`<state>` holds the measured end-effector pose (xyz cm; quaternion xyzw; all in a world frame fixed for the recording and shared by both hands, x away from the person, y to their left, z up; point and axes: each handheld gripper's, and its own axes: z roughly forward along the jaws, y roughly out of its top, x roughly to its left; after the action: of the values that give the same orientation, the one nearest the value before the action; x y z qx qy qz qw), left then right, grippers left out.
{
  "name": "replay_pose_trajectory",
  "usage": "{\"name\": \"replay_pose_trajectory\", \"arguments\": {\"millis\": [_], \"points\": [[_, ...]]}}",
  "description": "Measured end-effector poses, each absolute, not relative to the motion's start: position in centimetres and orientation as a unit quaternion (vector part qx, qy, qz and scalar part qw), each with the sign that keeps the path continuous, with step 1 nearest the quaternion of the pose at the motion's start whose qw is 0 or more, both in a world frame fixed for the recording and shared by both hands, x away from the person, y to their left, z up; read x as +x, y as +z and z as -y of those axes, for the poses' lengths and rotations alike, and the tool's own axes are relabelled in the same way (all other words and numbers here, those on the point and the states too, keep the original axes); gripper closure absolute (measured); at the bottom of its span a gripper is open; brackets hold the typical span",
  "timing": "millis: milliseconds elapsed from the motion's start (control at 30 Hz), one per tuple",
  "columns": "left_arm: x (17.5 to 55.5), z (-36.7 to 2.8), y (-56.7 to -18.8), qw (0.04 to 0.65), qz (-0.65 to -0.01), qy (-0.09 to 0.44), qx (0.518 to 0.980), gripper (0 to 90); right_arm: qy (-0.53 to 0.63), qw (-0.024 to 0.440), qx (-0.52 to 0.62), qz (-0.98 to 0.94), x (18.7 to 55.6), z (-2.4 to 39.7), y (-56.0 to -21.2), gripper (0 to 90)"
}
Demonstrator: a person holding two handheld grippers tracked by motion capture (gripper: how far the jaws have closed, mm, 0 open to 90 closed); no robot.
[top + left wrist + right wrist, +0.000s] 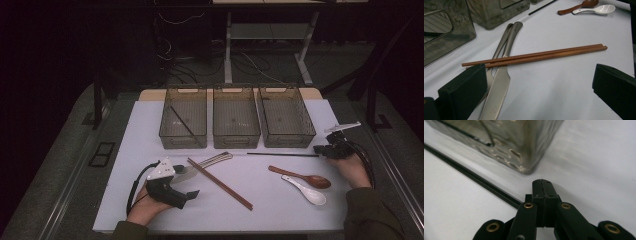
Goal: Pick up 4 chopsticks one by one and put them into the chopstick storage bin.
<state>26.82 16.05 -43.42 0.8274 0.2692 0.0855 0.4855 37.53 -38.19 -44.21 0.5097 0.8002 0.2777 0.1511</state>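
I judge the step in hand to be sorting cutlery into the three smoked-plastic bins (236, 117) at twelve o'clock of the white surface (150, 210); one black chopstick already lies in the left bin (183, 120), and its mate, the black chopstick (282, 154), lies flat on the surface just before the right bin (286, 116); my right hand-held gripper (320, 149) sits at three o'clock, clenched, jaws pressed together at that chopstick's near end, though I cannot tell whether the stick is pinched or merely beside them; the next move calls for a sure pinch, a level lift, and a carry across to the left bin; my left hand-held gripper (192, 193) rests at seven o'clock, released and wide, facing the brown chopsticks (536, 56) that lie crossed over a steel knife (499, 92); a wooden spoon (302, 177) and white ceramic spoon (306, 190) wait at four o'clock; beyond, a dark room, grey floor, desk legs and loose cables.
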Motion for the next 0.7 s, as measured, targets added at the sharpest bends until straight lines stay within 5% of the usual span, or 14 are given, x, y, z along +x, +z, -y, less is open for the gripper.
{"name": "replay_pose_trajectory", "arguments": {"millis": [567, 700], "points": [[26.8, -16.0, -43.3, 0.486, -0.268, 0.086, 0.827, 0.0, 0.286, 0.147, 0.472, -0.821, 36.4, 38.3, -43.1, 87.2], [26.8, -16.1, -43.3, 0.485, -0.267, 0.086, 0.828, 0.0, 0.291, 0.134, 0.465, -0.825, 36.2, 38.9, -43.1, 79.1]]}}
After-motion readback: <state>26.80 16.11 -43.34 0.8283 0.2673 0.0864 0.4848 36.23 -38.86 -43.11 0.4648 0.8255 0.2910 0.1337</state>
